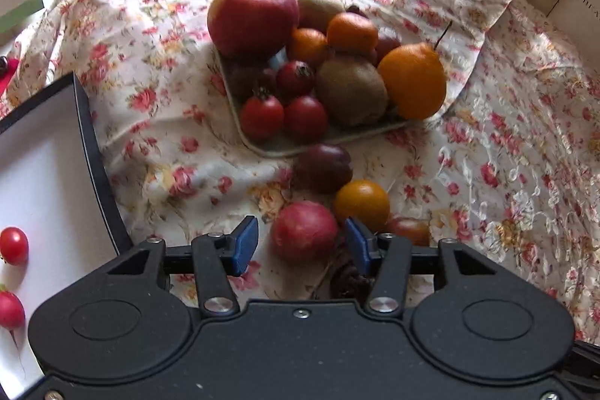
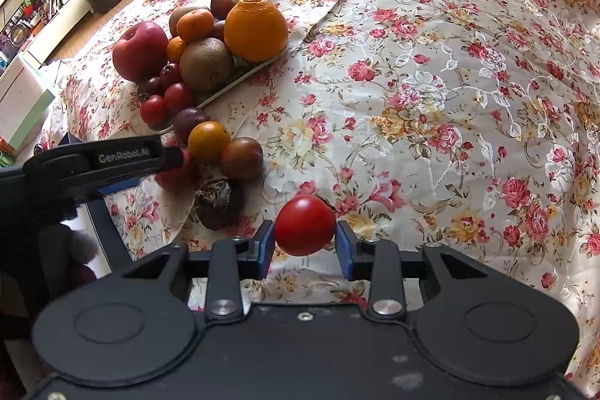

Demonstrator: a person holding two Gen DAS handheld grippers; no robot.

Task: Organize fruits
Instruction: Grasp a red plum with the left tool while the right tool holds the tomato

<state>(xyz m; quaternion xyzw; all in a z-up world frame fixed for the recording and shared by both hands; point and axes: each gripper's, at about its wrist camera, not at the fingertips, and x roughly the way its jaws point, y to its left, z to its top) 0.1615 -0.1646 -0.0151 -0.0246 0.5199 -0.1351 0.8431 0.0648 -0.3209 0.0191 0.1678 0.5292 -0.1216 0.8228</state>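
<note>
Fruits lie at both grippers. In the left wrist view, the left gripper (image 1: 302,242) has its jaws spread wide, and a pink-red fruit (image 1: 303,231) sits on the cloth between the blue pads, touching neither. Just beyond it lie a yellow-orange fruit (image 1: 362,203), a dark plum (image 1: 322,167) and, by the right pad, a brownish tomato (image 1: 410,229). A dark wrinkled fruit (image 1: 350,282) shows under the gripper body.

In the right wrist view, the right gripper (image 2: 305,244) is clamped on a red tomato (image 2: 304,224), both pads pressed against its sides, held above the floral cloth (image 2: 450,100).

Farther out, a pale tray (image 1: 262,147) carries the heap: a big red apple (image 1: 253,17), 2 tangerines (image 1: 350,32), a kiwi (image 1: 350,89) in front with another behind, a large orange (image 1: 412,81) and several small red tomatoes (image 1: 262,117) at the near edge. The plum lies on the cloth just off the tray's near rim.

At the left edge of the left wrist view, a white box (image 1: 45,167) with a black rim holds a cherry tomato (image 1: 13,245) and a radish (image 1: 9,310).

In the right wrist view the left gripper reaches in from the left side, its tip over the loose fruits beside the tray.
</note>
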